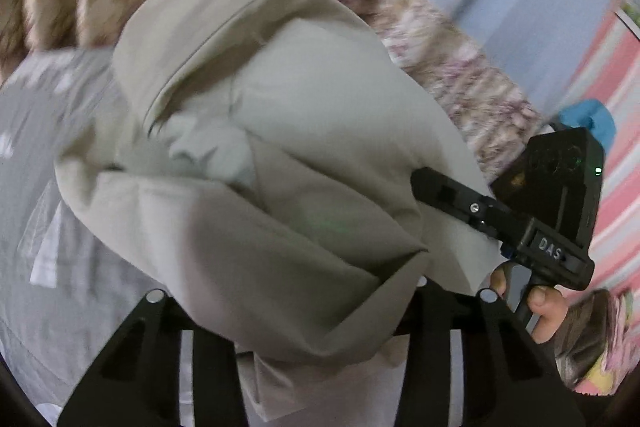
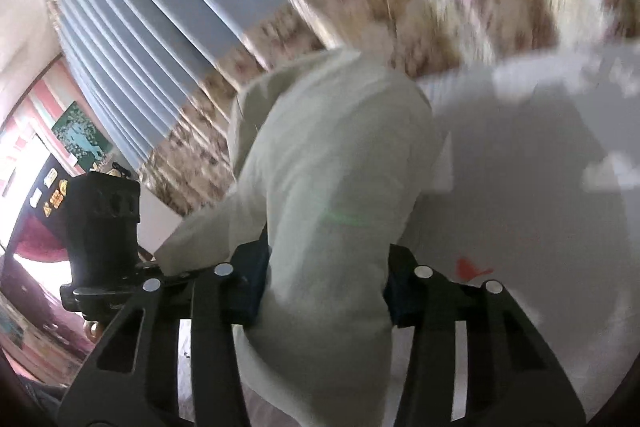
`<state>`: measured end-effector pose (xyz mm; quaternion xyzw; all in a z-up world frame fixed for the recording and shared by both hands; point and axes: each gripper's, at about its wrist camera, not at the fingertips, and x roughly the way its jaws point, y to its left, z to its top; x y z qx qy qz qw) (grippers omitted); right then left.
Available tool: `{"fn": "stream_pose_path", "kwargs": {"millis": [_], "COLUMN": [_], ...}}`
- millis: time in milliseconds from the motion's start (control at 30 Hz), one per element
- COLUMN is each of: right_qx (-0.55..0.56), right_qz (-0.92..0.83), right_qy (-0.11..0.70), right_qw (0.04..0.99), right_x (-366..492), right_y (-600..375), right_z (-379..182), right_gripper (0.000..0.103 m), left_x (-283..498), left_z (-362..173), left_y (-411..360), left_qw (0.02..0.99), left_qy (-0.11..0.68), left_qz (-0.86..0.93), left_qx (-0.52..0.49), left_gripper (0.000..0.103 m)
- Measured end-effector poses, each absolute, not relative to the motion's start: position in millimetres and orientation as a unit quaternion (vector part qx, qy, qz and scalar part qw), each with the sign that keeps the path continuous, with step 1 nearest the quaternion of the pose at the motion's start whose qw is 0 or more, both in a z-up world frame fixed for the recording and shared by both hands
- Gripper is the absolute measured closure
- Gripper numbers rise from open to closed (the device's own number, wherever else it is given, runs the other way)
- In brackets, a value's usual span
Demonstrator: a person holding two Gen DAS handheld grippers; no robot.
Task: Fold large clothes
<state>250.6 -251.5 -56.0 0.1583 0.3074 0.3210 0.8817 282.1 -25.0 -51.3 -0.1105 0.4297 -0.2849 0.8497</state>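
Observation:
A large pale beige garment (image 1: 260,155) hangs bunched between both grippers, lifted over the bed. My left gripper (image 1: 316,311) is shut on a thick fold of it; the cloth covers the fingertips. My right gripper (image 2: 324,291) is shut on another bunch of the same garment (image 2: 332,163), with cloth squeezed between its blue pads (image 2: 250,287). In the left wrist view the right gripper (image 1: 436,187) shows at the right, its finger against the cloth, held by a hand (image 1: 540,311). In the right wrist view the left gripper's body (image 2: 104,227) shows at the left.
A grey bedsheet (image 1: 48,187) with white shapes lies below, and shows in the right wrist view (image 2: 540,187). A floral blanket (image 1: 460,67) runs along the bed's far side. Blue-grey curtains (image 2: 152,27) and a pink striped wall (image 1: 616,155) stand behind. Both views are motion-blurred.

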Motion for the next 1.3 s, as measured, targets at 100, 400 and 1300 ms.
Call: {"fn": "stream_pose_path", "kwargs": {"millis": [100, 400, 1300], "right_qx": [0.136, 0.023, 0.031], "right_qz": [0.295, 0.033, -0.020], "right_qy": [0.269, 0.292, 0.293], "right_qw": [0.907, 0.955, 0.955], "right_x": [215.4, 154.3, 66.6], "right_y": [-291.4, -388.5, -295.0], "right_z": [-35.2, -64.8, -45.9], "right_gripper": [0.058, 0.011, 0.003], "left_x": [265.2, 239.5, 147.3], "left_z": [-35.5, -103.4, -43.5], "left_y": [-60.2, -98.6, -17.1], "left_qw": [0.852, 0.879, 0.915], "left_qy": [0.410, 0.435, 0.402], "left_qz": [-0.315, -0.178, -0.014], "left_qx": [-0.087, 0.079, 0.035], "left_gripper": [0.060, 0.011, 0.002]}}
